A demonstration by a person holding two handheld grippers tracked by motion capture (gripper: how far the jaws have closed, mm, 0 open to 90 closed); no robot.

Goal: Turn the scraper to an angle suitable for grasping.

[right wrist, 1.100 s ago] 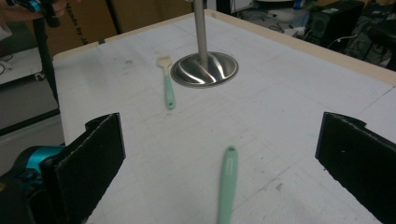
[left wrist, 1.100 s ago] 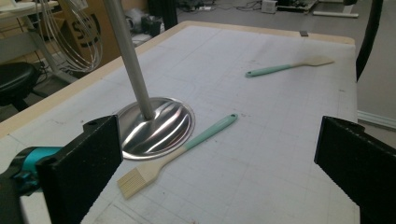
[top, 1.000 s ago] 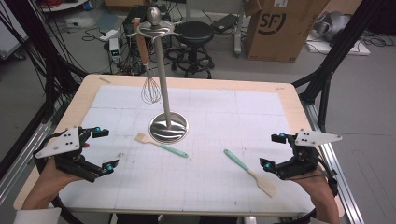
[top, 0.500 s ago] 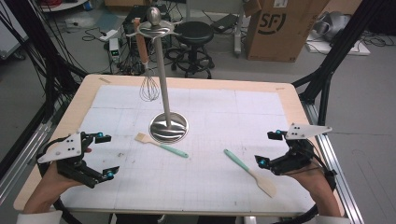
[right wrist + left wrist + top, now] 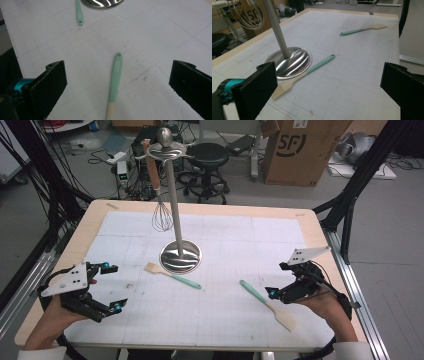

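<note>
High view: two spatulas (image 5: 172, 275) (image 5: 268, 298) (teal-handled), one whisk (image 5: 161, 215).

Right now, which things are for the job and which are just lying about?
For the job: mint-handled wooden spatula under the right gripper; mint-handled wooden brush; steel hanging stand.
Lying about: wire whisk hung on the stand; brown cardboard box; black stool.

Mint handle w/ tan head on spatula (image 5: 113, 82); grippers blk.

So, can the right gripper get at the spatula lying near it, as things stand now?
Probably yes. The right gripper is open, and the spatula lies flat on the table between its jaws, with nothing in the way.
</note>
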